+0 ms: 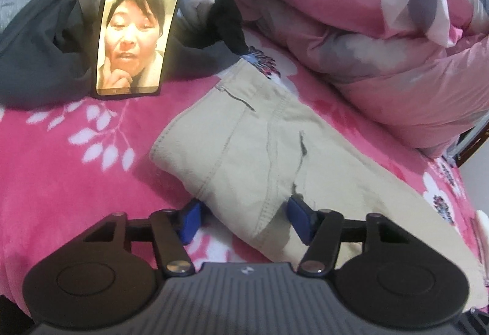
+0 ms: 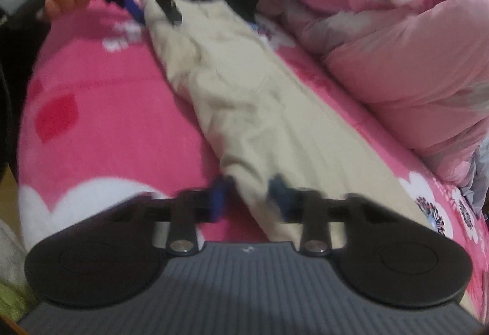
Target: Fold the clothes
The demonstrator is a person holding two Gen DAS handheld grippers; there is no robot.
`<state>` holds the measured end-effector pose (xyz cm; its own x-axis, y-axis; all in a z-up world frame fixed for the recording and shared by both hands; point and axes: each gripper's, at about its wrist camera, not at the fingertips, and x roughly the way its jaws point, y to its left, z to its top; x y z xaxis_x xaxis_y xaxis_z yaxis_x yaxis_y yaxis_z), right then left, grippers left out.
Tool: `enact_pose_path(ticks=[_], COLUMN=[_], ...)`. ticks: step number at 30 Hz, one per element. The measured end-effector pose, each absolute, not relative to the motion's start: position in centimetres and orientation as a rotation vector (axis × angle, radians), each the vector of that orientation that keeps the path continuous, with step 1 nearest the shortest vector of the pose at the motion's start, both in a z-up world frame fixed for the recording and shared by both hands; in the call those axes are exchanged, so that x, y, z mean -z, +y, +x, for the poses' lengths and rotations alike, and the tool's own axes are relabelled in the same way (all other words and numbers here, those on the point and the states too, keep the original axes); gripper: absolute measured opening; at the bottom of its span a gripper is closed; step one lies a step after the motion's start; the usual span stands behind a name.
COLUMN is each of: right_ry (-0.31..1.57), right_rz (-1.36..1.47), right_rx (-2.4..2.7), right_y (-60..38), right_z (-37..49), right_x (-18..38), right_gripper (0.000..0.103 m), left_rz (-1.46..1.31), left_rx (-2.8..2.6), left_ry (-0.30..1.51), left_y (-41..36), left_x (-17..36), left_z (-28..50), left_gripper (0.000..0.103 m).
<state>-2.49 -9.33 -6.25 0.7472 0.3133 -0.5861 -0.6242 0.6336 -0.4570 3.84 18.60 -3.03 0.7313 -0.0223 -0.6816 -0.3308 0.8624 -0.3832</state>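
Straddling beige trousers (image 1: 244, 145), laid lengthwise on pink blanket (image 1: 76, 167): left gripper (image 1: 241, 219) spread at waist end, right gripper (image 2: 250, 197) spread at leg end, six o'clock. Pinch edges evenly; avoid phone (image 1: 140, 20) at eleven.

Trousers (image 1: 244, 145) lie on the blanket (image 1: 76, 182) — phone (image 1: 137, 20) behind-left, quilt (image 1: 382, 44) (heaped) right.

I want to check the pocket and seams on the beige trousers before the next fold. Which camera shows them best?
The left wrist view: the beige trousers lie sharp there, with pocket slit, fly and stitching plain. The right wrist view is motion-blurred and shows their leg running lengthwise, with no seam detail.
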Motion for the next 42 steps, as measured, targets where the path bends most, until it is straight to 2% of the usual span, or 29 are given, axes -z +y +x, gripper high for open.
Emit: enact_pose_path(ticks=[5, 9, 16, 18, 23, 28, 35, 42], right_ry=[0.446, 0.500, 0.499, 0.499, 0.439, 0.328, 0.341, 0.268], right_rz=[-0.683, -0.763, -0.768, -0.769, -0.650, -0.668, -0.748, -0.824], right_rx=[-0.606, -0.667, -0.694, -0.701, -0.746, -0.771, -0.778, -0.767], right_y=[-11.6, -12.4, -13.4, -13.7, -13.1, -6.5, 0.0, 1.3], right_z=[-3.2, -3.3, -5.1, -5.6, -5.8, -2.4, 1.7, -0.4], right_x=[4.0, 6.1, 4.7, 4.3, 1.8, 2.8, 5.8, 5.9], right_gripper=[0.000, 0.000, 0.003, 0.012, 0.047, 0.048, 0.047, 0.048], left_rz=[-0.502, -0.511, -0.493, -0.500, -0.519, -0.541, -0.664, -0.720], left_rx=[-0.184, -0.179, -0.186, -0.187, -0.175, -0.161, -0.123, -0.144], left_ry=[0.741, 0.744, 0.751, 0.752, 0.747, 0.741, 0.715, 0.682], left_y=[19.1, 19.7, 19.6, 19.6, 20.0, 20.3, 21.8, 22.3], left_x=[3.0, 3.1, 3.0, 2.9, 3.1, 3.2, 3.7, 3.8], left_z=[4.0, 4.1, 4.4, 4.5, 4.4, 3.9, 2.8, 2.8], left_gripper=[0.053, 0.052, 0.052, 0.052, 0.050, 0.047, 0.050, 0.047])
